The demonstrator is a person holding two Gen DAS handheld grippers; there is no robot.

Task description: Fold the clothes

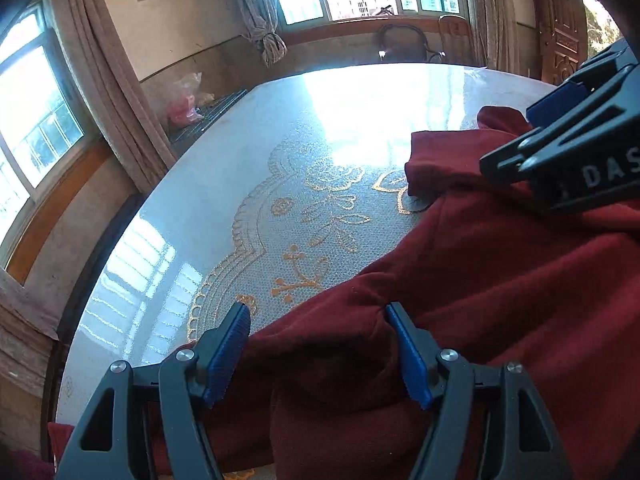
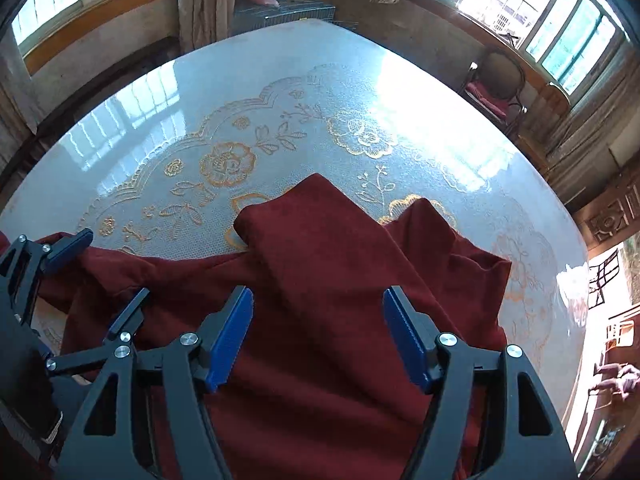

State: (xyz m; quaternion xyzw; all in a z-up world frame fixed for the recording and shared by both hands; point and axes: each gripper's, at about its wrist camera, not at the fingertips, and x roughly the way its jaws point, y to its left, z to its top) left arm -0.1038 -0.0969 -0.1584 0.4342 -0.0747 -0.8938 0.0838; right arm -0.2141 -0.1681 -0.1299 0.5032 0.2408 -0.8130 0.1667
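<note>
Only legible txt: "DAS", cut off at frame edge, on right gripper (image 1: 520, 140) body.

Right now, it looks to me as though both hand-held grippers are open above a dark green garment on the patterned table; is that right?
Only the colour is wrong: the garment is dark red, as the right wrist view shows. The left hand-held gripper and right hand-held gripper are indeed open above it on the patterned table.

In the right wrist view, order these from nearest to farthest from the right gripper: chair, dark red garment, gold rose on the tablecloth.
1. Dark red garment, under the right gripper.
2. Gold rose, ahead, left.
3. Chair, beyond the table, right.
</note>
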